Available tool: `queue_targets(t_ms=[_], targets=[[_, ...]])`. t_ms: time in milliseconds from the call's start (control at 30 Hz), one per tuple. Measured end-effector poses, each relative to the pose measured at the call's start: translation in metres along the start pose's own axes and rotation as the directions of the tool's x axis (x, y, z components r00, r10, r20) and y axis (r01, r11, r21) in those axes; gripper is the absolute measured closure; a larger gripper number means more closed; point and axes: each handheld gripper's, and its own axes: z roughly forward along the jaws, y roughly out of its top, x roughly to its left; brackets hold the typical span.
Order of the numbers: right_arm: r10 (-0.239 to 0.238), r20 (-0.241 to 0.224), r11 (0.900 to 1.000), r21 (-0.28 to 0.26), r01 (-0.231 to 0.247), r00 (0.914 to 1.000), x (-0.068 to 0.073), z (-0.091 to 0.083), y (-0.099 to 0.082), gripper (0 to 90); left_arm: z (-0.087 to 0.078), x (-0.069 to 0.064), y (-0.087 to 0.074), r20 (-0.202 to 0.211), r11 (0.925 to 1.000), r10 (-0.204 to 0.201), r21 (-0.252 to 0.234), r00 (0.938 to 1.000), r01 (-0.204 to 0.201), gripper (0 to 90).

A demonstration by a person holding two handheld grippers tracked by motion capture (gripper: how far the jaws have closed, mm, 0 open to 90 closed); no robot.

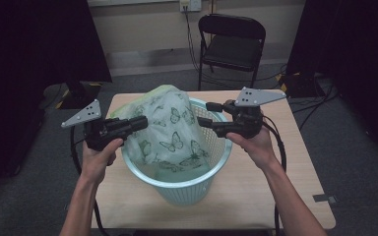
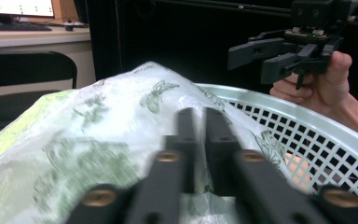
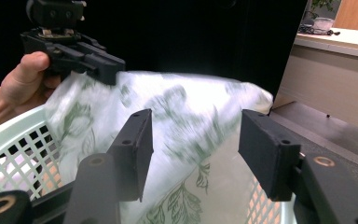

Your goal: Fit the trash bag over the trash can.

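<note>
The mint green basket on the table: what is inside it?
A translucent butterfly-print bag sits inside the mint green basket and billows well above its rim. The left gripper pinches its left side. The film covers the basket's floor, so anything beneath cannot be seen.

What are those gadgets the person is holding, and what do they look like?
Each hand grips a black handheld tool: the left gripper and the right gripper each have two flat black jaws, a grey three-cornered plate on top and a trailing black cable. The forearms are bare, no sleeves.
</note>
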Motion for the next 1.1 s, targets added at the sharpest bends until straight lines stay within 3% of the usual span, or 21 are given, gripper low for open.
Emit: queue_targets(t_ms=[67, 233, 267, 300, 333, 400, 433, 500, 600, 667, 700, 767, 833, 867, 900, 1033, 1100], targets=[[0.002, 0.001, 1.0000, 0.001, -0.002, 1.0000, -0.001, 0.001, 0.000, 44.7, -0.001, 0.002, 0.000, -0.010, 0.9999, -0.013, -0.003, 0.9999, 0.013, 63.7], [0.010, 0.003, 0.9999, 0.004, -0.010, 0.9999, -0.003, 0.004, -0.002, 44.7, -0.014, 0.024, 0.007, -0.037, 0.9970, -0.056, -0.056, 0.9978, 0.054, 59.0], [0.011, 0.004, 0.9999, 0.008, -0.011, 0.9999, -0.003, 0.005, -0.003, 44.7, -0.017, 0.036, 0.007, -0.064, 0.9928, -0.099, -0.073, 0.9930, 0.095, 58.3], [0.011, 0.004, 0.9999, 0.008, -0.011, 0.9999, -0.003, 0.005, -0.003, 44.7, -0.017, 0.036, 0.007, -0.064, 0.9928, -0.099, -0.073, 0.9930, 0.095, 57.4], [0.009, 0.004, 0.9999, 0.008, -0.009, 1.0000, -0.003, 0.006, -0.003, 44.7, -0.017, 0.044, 0.006, -0.071, 0.9901, -0.124, -0.075, 0.9898, 0.119, 57.4], [0.008, 0.005, 0.9999, 0.007, -0.008, 1.0000, -0.003, 0.006, -0.003, 44.7, -0.013, 0.056, 0.002, -0.082, 0.9862, -0.161, -0.053, 0.9835, 0.157, 50.0], [0.009, 0.010, 0.9999, 0.006, -0.009, 0.9999, -0.004, 0.005, -0.004, 44.7, -0.005, 0.061, -0.005, -0.064, 0.9839, -0.177, -0.031, 0.9821, 0.176, 43.6], [0.011, 0.014, 0.9999, 0.008, -0.011, 0.9998, -0.005, 0.005, -0.004, 44.6, -0.001, 0.061, -0.008, -0.065, 0.9833, -0.182, -0.013, 0.9812, 0.182, 37.2], [0.011, 0.022, 0.9999, 0.004, -0.011, 0.9997, -0.006, 0.004, -0.004, 44.4, 0.010, 0.064, -0.016, -0.052, 0.9784, -0.200, 0.042, 0.9783, 0.203, 36.4], [0.011, 0.024, 0.9999, 0.002, -0.011, 0.9997, -0.006, 0.003, -0.004, 44.4, 0.012, 0.064, -0.016, -0.049, 0.9774, -0.202, 0.054, 0.9782, 0.204, 37.7], [0.011, 0.024, 0.9999, 0.003, -0.011, 0.9997, -0.006, 0.003, -0.004, 44.4, 0.012, 0.064, -0.017, -0.049, 0.9783, -0.196, 0.058, 0.9794, 0.199, 44.7], [0.018, 0.037, 0.9998, -0.006, -0.017, 0.9992, -0.007, 0.001, -0.004, 44.4, 0.011, 0.063, -0.016, -0.055, 0.9790, -0.194, 0.052, 0.9794, 0.197, 68.0], [0.025, 0.034, 0.9996, -0.012, -0.024, 0.9991, -0.008, 0.000, -0.005, 44.4, 0.008, 0.062, -0.014, -0.079, 0.9814, -0.186, 0.034, 0.9794, 0.189, 70.9], [0.025, 0.033, 0.9997, -0.009, -0.024, 0.9991, -0.008, 0.000, -0.005, 44.4, 0.004, 0.062, -0.012, -0.103, 0.9842, -0.176, 0.001, 0.9790, 0.177, 80.0], [0.026, 0.033, 0.9996, -0.008, -0.026, 0.9991, -0.008, 0.000, -0.006, 44.4, 0.002, 0.062, -0.011, -0.098, 0.9845, -0.175, -0.010, 0.9797, 0.175, 89.9], [0.026, 0.035, 0.9997, -0.006, -0.025, 0.9991, -0.009, 0.001, -0.005, 44.4, 0.002, 0.057, -0.008, -0.101, 0.9908, -0.134, 0.007, 0.9859, 0.135, 90.0], [0.025, 0.035, 0.9997, -0.006, -0.025, 0.9991, -0.009, 0.001, -0.005, 44.4, 0.002, 0.051, -0.005, -0.088, 0.9925, -0.123, -0.007, 0.9885, 0.122, 90.0]])
